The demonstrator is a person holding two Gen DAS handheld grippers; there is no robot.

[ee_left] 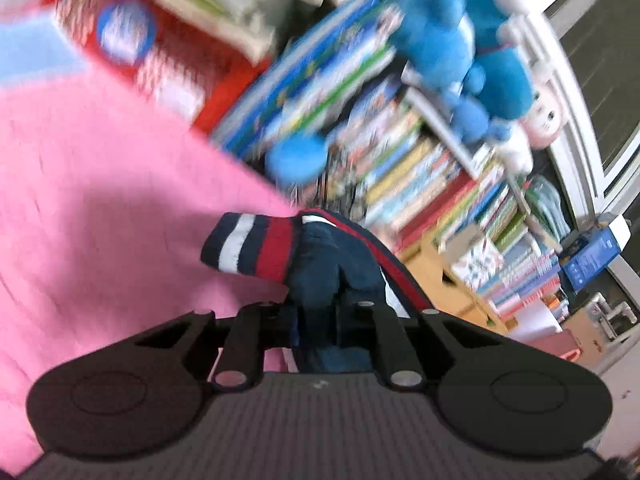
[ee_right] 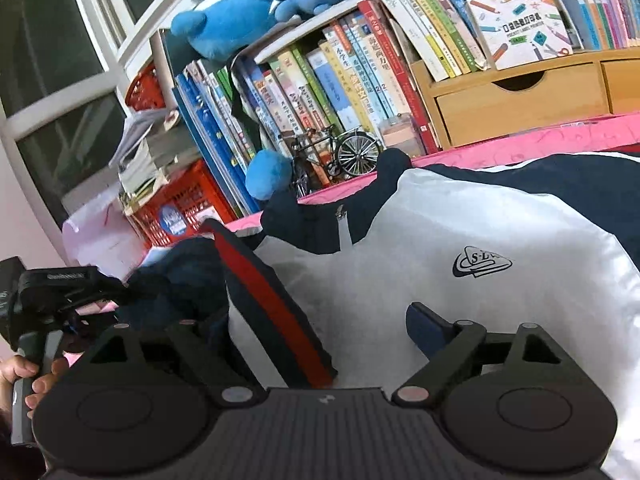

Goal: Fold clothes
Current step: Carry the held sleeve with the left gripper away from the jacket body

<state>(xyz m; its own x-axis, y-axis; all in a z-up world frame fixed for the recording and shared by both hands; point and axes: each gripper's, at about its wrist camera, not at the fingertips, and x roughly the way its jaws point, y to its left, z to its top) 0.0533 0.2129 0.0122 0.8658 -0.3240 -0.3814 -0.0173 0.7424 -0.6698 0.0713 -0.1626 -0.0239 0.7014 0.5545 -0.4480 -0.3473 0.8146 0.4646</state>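
Two grippers over jacket (ee_right: 460, 248), which lies on pink cover (ee_left: 100, 184) before bookshelf (ee_right: 340, 80); your left gripper (ee_left: 320, 300) has jaws pinched on navy sleeve (ee_left: 320, 256), striped cuff (ee_left: 248, 246) jutting beyond tips; your right gripper (ee_right: 316, 320) has jaws spread wide over white front, red-striped sleeve fold between them, pads not pressing; your hand (ee_right: 28, 380) grips left handle.

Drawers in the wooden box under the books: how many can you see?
2. One drawer, with a half-moon notch, sits below the leaning books; the second drawer is cut off at the picture's right edge. More may be hidden past it.
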